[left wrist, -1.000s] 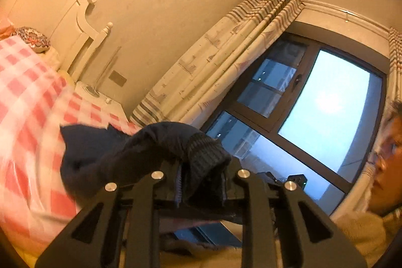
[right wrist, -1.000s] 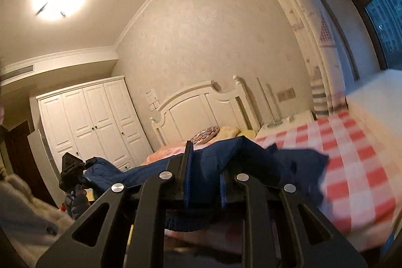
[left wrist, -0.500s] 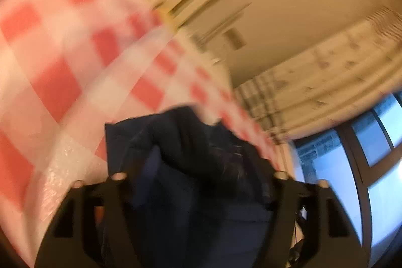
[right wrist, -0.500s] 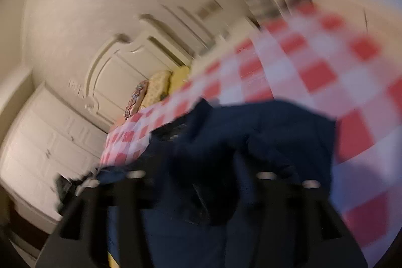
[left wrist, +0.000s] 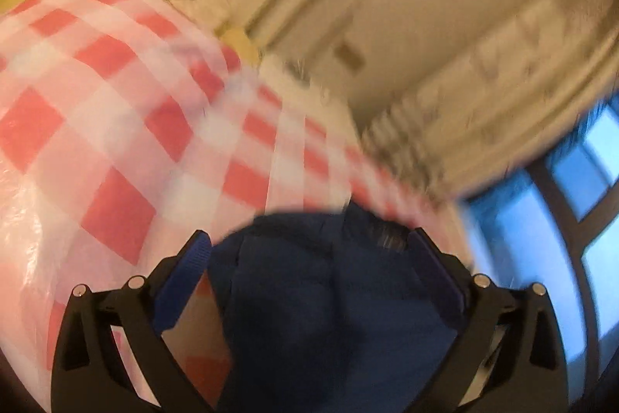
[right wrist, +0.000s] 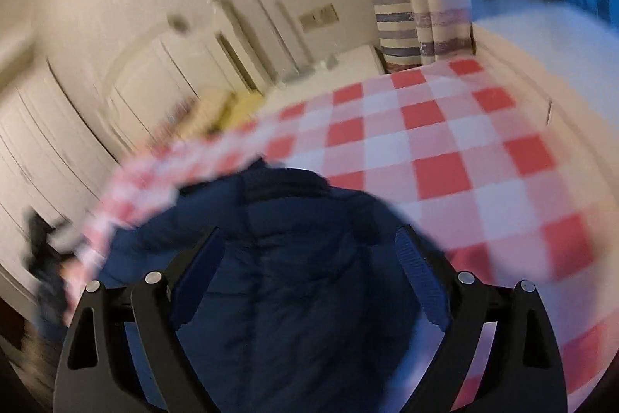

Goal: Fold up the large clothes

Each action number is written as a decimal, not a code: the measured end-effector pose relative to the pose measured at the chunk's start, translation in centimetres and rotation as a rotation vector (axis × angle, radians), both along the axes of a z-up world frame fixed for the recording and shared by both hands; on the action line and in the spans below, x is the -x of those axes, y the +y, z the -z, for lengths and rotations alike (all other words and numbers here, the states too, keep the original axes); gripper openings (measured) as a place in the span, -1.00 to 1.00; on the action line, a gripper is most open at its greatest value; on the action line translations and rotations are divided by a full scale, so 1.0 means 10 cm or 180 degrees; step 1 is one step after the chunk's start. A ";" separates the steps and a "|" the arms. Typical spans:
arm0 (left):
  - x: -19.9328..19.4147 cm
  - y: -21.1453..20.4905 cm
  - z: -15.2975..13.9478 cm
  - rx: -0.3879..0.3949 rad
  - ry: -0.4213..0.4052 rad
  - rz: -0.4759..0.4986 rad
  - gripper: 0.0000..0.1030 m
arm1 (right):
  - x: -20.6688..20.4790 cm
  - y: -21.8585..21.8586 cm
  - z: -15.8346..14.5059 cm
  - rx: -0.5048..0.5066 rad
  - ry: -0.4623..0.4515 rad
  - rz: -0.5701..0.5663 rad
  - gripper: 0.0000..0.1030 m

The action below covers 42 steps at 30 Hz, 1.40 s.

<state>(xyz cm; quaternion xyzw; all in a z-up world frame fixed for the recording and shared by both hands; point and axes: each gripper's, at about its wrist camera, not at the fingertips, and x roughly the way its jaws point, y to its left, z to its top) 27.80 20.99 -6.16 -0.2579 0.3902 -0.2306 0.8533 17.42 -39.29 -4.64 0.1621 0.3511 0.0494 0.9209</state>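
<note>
Red-and-white checked bedcover [right wrist: 445,142] is seen across both views. Dark navy padded jacket [right wrist: 294,277] is laid on it, bunched between both sets of fingers. Left gripper [left wrist: 309,246] jaws are opening, spread wide, pads off the fabric. Right gripper [right wrist: 309,242] likewise opening, nothing clamped.

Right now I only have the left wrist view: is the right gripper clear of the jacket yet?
Observer: The right gripper has its jaws opening; the navy jacket lies between them, pads not pressing.
Operator: Anything past the jacket on that side?
Observer: Bare checked bedspread beyond it.
Operator: Any storage over there?
Observer: White wardrobe doors, blurred, at the right wrist view's left edge.
</note>
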 end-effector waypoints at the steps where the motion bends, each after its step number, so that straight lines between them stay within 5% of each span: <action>1: 0.00 -0.08 0.05 -0.0143 0.0042 0.0072 0.95 | -0.08 0.03 0.02 0.0111 0.0061 -0.0047 0.68; 9: -0.13 -0.60 0.42 -0.0689 0.0247 0.0340 0.88 | -0.53 0.27 0.32 0.0183 0.0498 -0.0453 0.65; 10: -0.15 -0.63 0.43 -0.0771 0.0233 0.0298 0.73 | -0.54 0.29 0.36 0.0172 0.0473 -0.0473 0.50; 11: -0.14 -0.65 0.42 -0.0955 0.0210 0.0166 0.09 | -0.50 0.30 0.36 0.0123 0.0408 -0.0500 0.10; 12: -0.09 -0.66 0.38 -0.1027 0.0163 0.0109 -0.16 | -0.44 0.31 0.33 0.0120 0.0314 -0.0478 -0.28; 15: 0.27 -0.71 0.10 -0.1082 -0.0345 0.0099 -0.69 | -0.03 0.35 0.14 0.0090 -0.0115 -0.0475 -0.59; 20: 0.94 -0.98 -0.45 -0.1601 -0.1131 0.0118 -0.73 | 0.67 0.51 -0.34 0.0441 -0.0650 -0.0451 -0.67; 24: 0.80 -0.99 -1.04 -0.1216 -0.1141 0.0053 -0.73 | 0.70 0.39 -0.90 0.0315 -0.0959 -0.0187 -0.68; 28: 0.35 -1.05 -1.34 -0.1172 -0.0959 -0.0145 -0.68 | 0.32 0.28 -1.25 0.0386 -0.0958 0.0052 -0.67; 32: -0.31 -1.20 -1.01 -0.1221 -0.0446 -0.0203 -0.57 | -0.33 0.12 -0.84 0.0320 -0.0394 0.0301 -0.67; 37: -0.82 -1.33 0.20 -0.1644 0.0193 -0.0389 -0.55 | -0.84 0.07 0.36 0.0336 0.0383 0.0491 -0.66; 38: -0.90 -1.29 0.48 -0.1531 0.0367 -0.0376 -0.46 | -0.87 0.03 0.52 0.0165 0.0436 0.0466 -0.63; 42: -0.91 -1.13 0.54 -0.1323 0.0318 -0.0552 -0.37 | -0.91 0.00 0.59 0.0104 0.0414 0.0497 -0.63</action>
